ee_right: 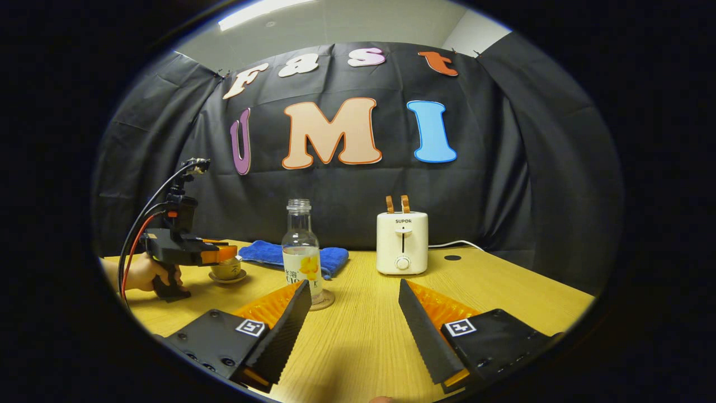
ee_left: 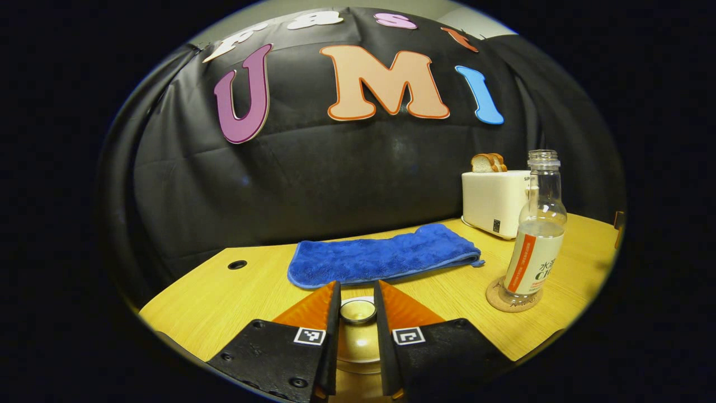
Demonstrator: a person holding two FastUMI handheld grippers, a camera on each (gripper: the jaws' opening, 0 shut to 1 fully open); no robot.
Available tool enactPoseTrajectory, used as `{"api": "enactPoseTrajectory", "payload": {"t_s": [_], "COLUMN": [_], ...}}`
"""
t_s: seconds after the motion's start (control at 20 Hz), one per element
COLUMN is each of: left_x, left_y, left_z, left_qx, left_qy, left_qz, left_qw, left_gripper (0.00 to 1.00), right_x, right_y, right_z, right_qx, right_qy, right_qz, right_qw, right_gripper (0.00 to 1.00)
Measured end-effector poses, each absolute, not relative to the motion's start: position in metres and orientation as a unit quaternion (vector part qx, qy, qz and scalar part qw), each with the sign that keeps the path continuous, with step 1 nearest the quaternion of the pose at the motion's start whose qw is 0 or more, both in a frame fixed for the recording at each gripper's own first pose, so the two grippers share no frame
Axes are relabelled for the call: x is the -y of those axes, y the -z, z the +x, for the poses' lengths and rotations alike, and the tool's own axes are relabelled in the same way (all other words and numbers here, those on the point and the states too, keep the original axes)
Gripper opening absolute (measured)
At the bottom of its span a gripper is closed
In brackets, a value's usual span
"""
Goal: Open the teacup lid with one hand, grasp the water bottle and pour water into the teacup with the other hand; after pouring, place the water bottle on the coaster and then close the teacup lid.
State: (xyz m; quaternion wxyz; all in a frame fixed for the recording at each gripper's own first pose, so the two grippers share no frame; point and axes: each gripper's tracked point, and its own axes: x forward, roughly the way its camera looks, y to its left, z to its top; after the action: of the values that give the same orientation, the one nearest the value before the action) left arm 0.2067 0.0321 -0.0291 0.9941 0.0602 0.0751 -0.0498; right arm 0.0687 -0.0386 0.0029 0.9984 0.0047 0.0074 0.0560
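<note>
The teacup lid (ee_left: 358, 311) is framed between the jaws of the left gripper (ee_left: 358, 302), closed around its knob – whether both press on it cannot be told. The right gripper (ee_right: 353, 302) is held with jaws wide apart, empty. The water bottle (ee_left: 536, 235) is seen uncapped on its coaster (ee_left: 495, 296) on the surface – smooth, likely slippery, best taken mid-body; the teacup (ee_right: 226, 270) is judged fragile.

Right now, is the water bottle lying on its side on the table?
No, the water bottle stands upright on the round coaster, beside the toaster.
</note>
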Motion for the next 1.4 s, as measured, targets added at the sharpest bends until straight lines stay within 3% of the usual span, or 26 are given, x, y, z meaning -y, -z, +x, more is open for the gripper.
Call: {"api": "enactPoseTrajectory", "payload": {"t_s": [0.15, 0.2, 0.4, 0.6, 0.8, 1.3, 1.35, 1.4], "left_x": [-0.030, -0.031, -0.038, -0.047, -0.053, -0.036, -0.037, -0.039], "left_y": [0.030, 0.029, 0.024, 0.015, 0.011, 0.003, 0.003, 0.002], "left_z": [0.205, 0.205, 0.202, 0.194, 0.179, 0.066, 0.055, 0.045], "left_qx": [-0.077, -0.074, -0.060, -0.034, -0.012, -0.002, -0.001, -0.002], "left_qy": [0.055, 0.054, 0.044, 0.026, 0.016, 0.019, 0.012, 0.004], "left_qz": [0.058, 0.056, 0.040, 0.019, 0.001, 0.000, 0.000, 0.000], "left_qw": [0.994, 0.994, 0.996, 0.999, 1.000, 1.000, 1.000, 1.000], "left_gripper": [0.30, 0.39, 0.98, 0.97, 0.96, 0.96, 1.00, 0.97], "right_x": [0.040, 0.040, 0.042, 0.043, 0.045, 0.044, 0.042, 0.040], "right_y": [-0.003, -0.003, -0.002, -0.004, -0.003, -0.003, -0.002, -0.002], "right_z": [0.066, 0.067, 0.067, 0.068, 0.067, 0.058, 0.053, 0.048], "right_qx": [-0.008, -0.007, -0.007, -0.007, -0.006, -0.005, -0.006, -0.005], "right_qy": [-0.056, -0.055, -0.054, -0.048, -0.043, -0.023, -0.022, -0.018], "right_qz": [0.004, 0.004, 0.004, 0.004, 0.003, 0.003, 0.003, 0.003], "right_qw": [0.998, 0.998, 0.999, 0.999, 0.999, 1.000, 1.000, 1.000], "right_gripper": [0.99, 0.99, 0.99, 0.96, 0.99, 0.99, 1.00, 1.00]}}
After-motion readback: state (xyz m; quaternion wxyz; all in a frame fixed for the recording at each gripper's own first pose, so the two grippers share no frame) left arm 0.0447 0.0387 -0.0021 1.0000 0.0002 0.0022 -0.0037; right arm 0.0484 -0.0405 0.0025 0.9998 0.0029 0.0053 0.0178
